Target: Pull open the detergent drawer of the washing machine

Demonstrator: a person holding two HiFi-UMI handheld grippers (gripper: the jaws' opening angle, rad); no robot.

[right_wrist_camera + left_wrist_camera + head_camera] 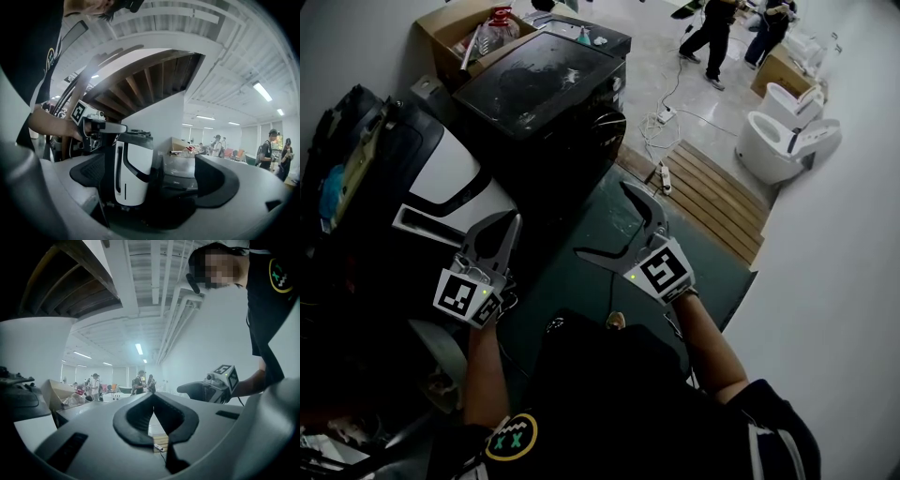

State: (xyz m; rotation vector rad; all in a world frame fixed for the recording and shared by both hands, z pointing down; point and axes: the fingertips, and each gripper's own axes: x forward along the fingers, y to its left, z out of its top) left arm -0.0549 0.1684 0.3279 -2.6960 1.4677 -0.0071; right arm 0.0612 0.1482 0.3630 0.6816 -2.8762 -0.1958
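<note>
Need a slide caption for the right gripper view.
Open right gripper, nothing held, faces a white-and-black appliance and the dark washing machine.

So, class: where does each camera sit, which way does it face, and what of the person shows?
Head view: on the head, facing steeply down at the black machine; shows chest, forearms, left gripper, right gripper.
Left gripper view: on that gripper, level over its shut jaws toward standing people; shows torso and right gripper.
Right gripper view: on that gripper, between open jaws toward the black machine; shows an arm and left gripper.
Shared: each gripper view catches the other gripper.
</note>
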